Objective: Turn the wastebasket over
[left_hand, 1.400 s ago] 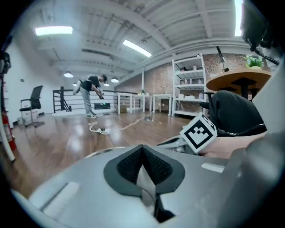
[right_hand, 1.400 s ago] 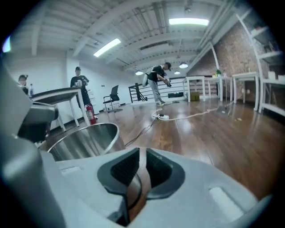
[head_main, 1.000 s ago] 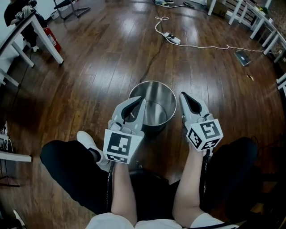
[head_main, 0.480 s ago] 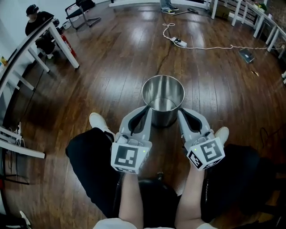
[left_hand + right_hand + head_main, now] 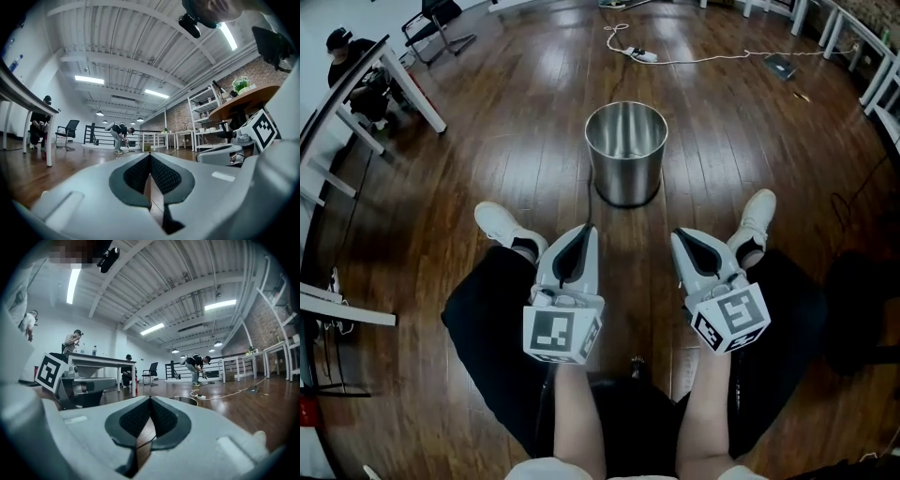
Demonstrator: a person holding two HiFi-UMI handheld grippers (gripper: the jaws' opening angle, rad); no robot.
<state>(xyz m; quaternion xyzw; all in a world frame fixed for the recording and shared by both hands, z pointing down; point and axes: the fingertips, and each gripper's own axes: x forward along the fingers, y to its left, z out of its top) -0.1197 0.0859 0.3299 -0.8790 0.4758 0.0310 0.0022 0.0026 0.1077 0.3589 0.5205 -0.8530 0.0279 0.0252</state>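
A shiny steel wastebasket [image 5: 625, 152] stands upright, mouth up, on the wooden floor in the head view. A sliver of its rim [image 5: 183, 400] shows past the jaws in the right gripper view. My left gripper [image 5: 586, 228] and right gripper [image 5: 677, 234] are held side by side over my lap, well short of the basket and apart from it. Both point level toward it. Each has its jaws shut with nothing between them, as the left gripper view [image 5: 150, 155] and right gripper view [image 5: 150, 399] show.
My two white shoes [image 5: 499, 225] [image 5: 756, 214] rest on the floor either side of the grippers. A white table [image 5: 389, 75] with a seated person stands far left. A power strip with a cable [image 5: 642, 54] lies beyond the basket. More white desks [image 5: 853, 37] line the far right.
Both grippers have drawn back from beside the wastebasket toward my lap. The basket now stands free, farther ahead, with open floor between it and the jaws.
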